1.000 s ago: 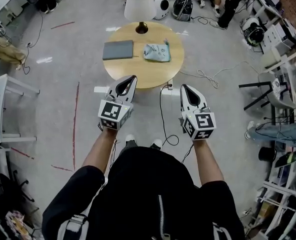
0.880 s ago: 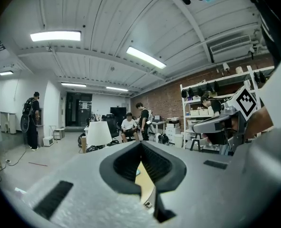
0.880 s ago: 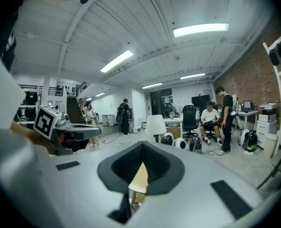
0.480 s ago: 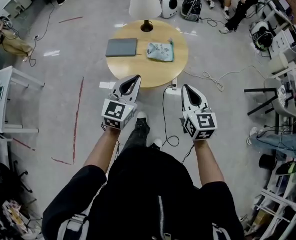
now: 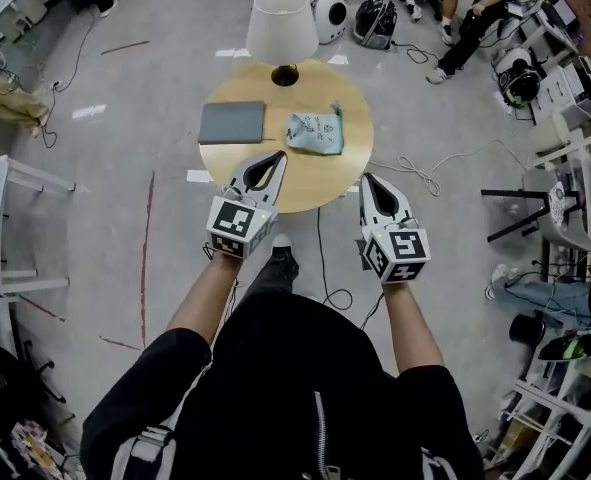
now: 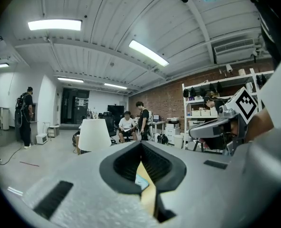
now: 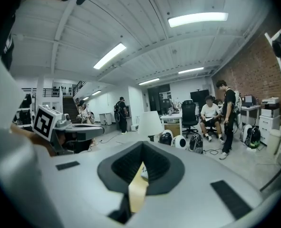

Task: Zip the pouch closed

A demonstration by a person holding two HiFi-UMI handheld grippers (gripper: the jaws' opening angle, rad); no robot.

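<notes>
Moved in closer, so left gripper (image 5: 273, 158) and right gripper (image 5: 369, 179) now hang by the bench (image 5: 310, 190) edge, both closed, empty. Pouch (image 5: 314, 133) lies on the bench beside a grey pad (image 5: 232, 123), untouched. Zipping's all still left.

No legible text is shown; only coded square markers (image 5: 234, 220) are seen on the left gripper (image 5: 274, 156) and right gripper (image 5: 369, 179).

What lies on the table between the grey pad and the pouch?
Nothing: in the head view, only bare wood of the round table separates the grey pad from the pouch.
</notes>
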